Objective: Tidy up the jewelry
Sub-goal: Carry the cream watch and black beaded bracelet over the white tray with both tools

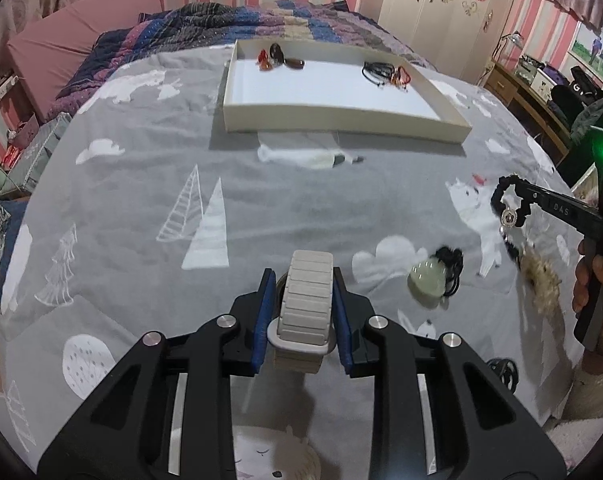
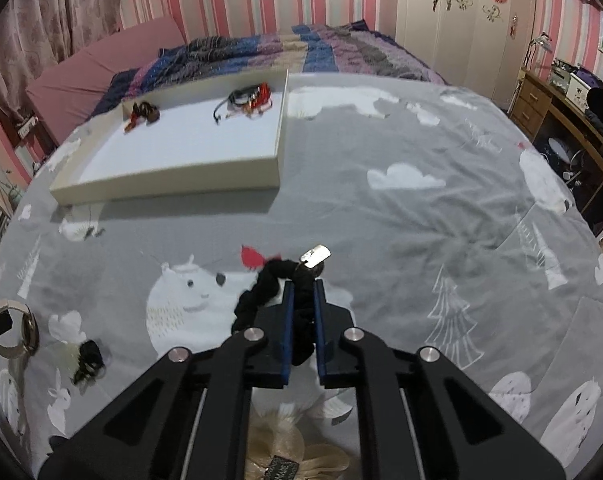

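Note:
My left gripper (image 1: 300,280) is shut on a beige link bracelet (image 1: 306,300) and holds it above the grey bedspread. It shows from the side in the right wrist view (image 2: 11,328). My right gripper (image 2: 301,286) is shut on a black scrunchie with a metal charm (image 2: 269,292), also seen in the left wrist view (image 1: 509,204). A white tray (image 1: 341,118) lies further up the bed and holds dark and red jewelry pieces (image 1: 277,58) at its far side. A pale green jade pendant on a black cord (image 1: 429,280) lies on the bedspread between the grippers.
A fluffy beige hair piece (image 2: 289,440) lies under my right gripper. A striped quilt (image 1: 241,20) is bunched beyond the tray. A wooden desk (image 2: 557,108) stands at the right of the bed and a wardrobe (image 2: 449,12) behind.

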Action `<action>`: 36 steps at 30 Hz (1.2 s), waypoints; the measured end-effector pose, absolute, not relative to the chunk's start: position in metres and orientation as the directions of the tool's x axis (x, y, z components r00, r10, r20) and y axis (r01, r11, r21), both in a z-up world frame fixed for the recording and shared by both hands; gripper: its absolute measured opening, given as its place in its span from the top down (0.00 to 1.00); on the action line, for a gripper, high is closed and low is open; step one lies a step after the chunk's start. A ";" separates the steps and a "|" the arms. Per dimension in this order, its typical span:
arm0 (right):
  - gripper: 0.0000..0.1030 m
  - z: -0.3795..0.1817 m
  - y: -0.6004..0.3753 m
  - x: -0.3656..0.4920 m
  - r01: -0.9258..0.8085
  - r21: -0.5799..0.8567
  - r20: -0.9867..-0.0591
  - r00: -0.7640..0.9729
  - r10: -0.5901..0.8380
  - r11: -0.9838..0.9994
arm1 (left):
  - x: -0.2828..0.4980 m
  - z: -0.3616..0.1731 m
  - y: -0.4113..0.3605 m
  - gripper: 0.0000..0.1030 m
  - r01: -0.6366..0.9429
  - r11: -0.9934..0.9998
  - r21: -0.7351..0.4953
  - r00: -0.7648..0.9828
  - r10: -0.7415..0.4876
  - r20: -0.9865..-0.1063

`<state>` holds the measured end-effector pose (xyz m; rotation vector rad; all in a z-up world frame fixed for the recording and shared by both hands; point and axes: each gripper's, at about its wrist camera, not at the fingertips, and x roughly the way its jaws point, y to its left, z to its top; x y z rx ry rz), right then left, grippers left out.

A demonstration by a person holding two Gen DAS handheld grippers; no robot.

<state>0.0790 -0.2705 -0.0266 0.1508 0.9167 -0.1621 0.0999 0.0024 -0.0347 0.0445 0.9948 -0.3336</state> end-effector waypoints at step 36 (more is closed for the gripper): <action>0.92 0.016 -0.263 0.125 0.152 0.054 -0.752 0.657 -0.061 0.987 | 0.140 -0.009 0.018 0.23 0.267 0.961 0.065 0.605 -0.115 -0.788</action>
